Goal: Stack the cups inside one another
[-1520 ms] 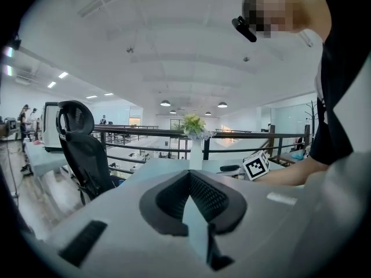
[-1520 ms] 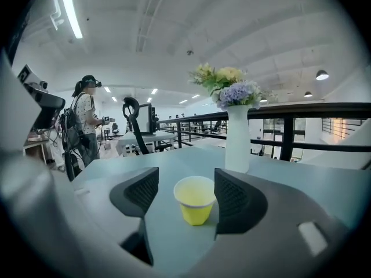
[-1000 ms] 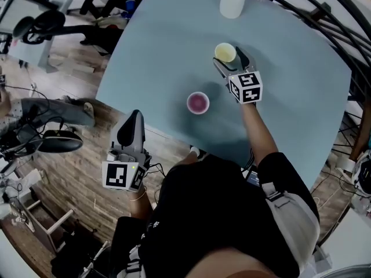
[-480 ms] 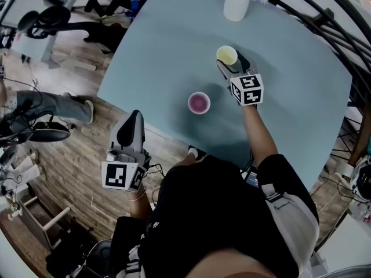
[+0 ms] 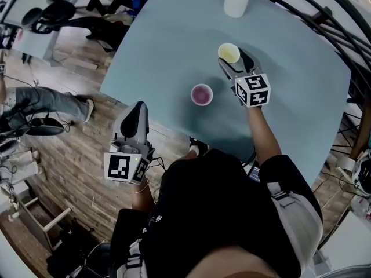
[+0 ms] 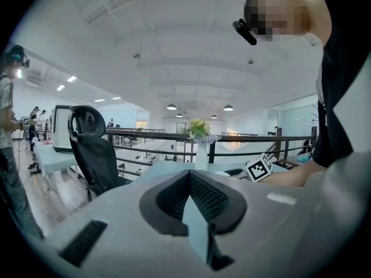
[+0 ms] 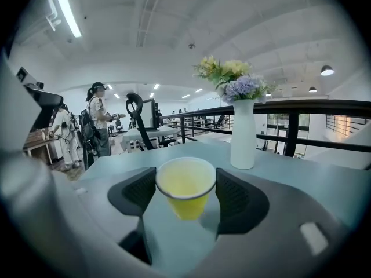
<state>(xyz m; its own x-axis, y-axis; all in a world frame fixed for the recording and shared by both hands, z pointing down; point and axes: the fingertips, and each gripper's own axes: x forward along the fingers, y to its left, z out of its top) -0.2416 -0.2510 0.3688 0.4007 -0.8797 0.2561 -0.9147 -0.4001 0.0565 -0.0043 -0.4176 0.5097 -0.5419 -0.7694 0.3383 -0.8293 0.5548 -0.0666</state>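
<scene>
A yellow cup (image 5: 229,52) sits upright between the pads of my right gripper (image 5: 231,61) near the table's far side. The jaws have just closed in on it, and both pads now press its sides. In the right gripper view the yellow cup (image 7: 185,187) hangs just above the table inside the right gripper (image 7: 185,194). A pink cup (image 5: 202,94) stands alone on the table, to the left of that gripper and nearer me. My left gripper (image 5: 134,114) is off the table's near-left edge, over the wooden floor. It is shut and holds nothing, as the left gripper view (image 6: 194,204) also shows.
The round blue-grey table (image 5: 290,103) carries a white vase (image 5: 236,3) of flowers at its far edge, just behind the yellow cup; the vase (image 7: 243,135) stands close ahead. A black railing (image 5: 324,22) runs behind the table. An office chair (image 6: 93,149) and other people (image 7: 99,126) are to the left.
The right gripper has tightened on the yellow cup and shifted with it slightly right and upward off the table. The left gripper has barely moved.
</scene>
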